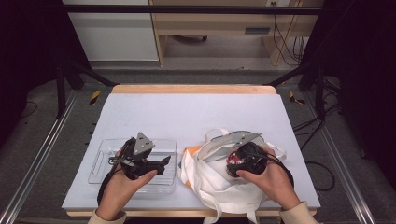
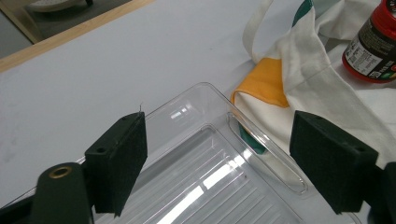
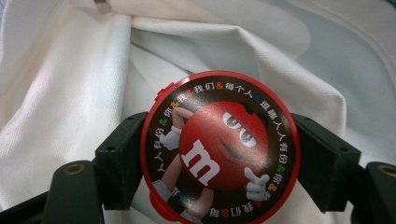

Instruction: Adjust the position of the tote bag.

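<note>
Right claw [image 3: 219, 154] pinches red candy tub [image 3: 219, 149] by its sides, above white tote bag [image 3: 70, 93]; left claw [image 2: 219, 154] spread, empty, over clear tray [image 2: 210, 182] beside bag; tub lifted, transfer into tray likely left.

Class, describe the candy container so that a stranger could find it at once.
Start at the crumpled white cloth bag right of the clear plastic tray. Above it, the right tongs grip a round red candy tub, its lid showing a red cartoon face and white "m".

White-topped table [image 1: 187, 112], clear plastic tray [image 1: 100, 161] at left, white cloth bag [image 1: 210, 179] beside it
</note>
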Tool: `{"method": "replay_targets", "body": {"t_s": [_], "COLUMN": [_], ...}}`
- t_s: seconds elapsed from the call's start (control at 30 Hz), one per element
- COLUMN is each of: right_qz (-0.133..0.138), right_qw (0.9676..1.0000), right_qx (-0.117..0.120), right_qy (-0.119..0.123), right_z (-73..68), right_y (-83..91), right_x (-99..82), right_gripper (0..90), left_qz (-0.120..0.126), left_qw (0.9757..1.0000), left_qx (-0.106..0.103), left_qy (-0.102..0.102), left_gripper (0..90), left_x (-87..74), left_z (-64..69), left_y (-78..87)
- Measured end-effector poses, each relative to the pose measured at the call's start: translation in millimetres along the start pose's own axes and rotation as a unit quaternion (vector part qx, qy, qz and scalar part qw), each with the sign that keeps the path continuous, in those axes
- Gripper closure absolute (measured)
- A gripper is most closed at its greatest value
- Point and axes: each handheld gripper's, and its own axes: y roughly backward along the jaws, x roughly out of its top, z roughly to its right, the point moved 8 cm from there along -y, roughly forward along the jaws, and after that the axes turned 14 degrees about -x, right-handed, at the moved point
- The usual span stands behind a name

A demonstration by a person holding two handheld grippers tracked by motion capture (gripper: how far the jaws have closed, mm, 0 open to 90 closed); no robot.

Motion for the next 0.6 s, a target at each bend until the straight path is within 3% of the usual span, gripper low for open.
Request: {"method": "replay_targets", "body": {"t_s": [0.6], "right_qz": [0.006], "right_qw": [1.0000], "right_qx": [-0.002], "right_qy": [-0.001], "right_z": [5.1], "right_y": [5.6], "right_x": [4.6], "right_gripper": [25.7], "left_qz": [-0.002], "left_qw": [0.9999], "left_qx": [0.004], "left_qy": [0.012], "left_gripper": [15.6], "left_x": [-4.1], "left_z": [-6.6], "left_y": [1.0]}}
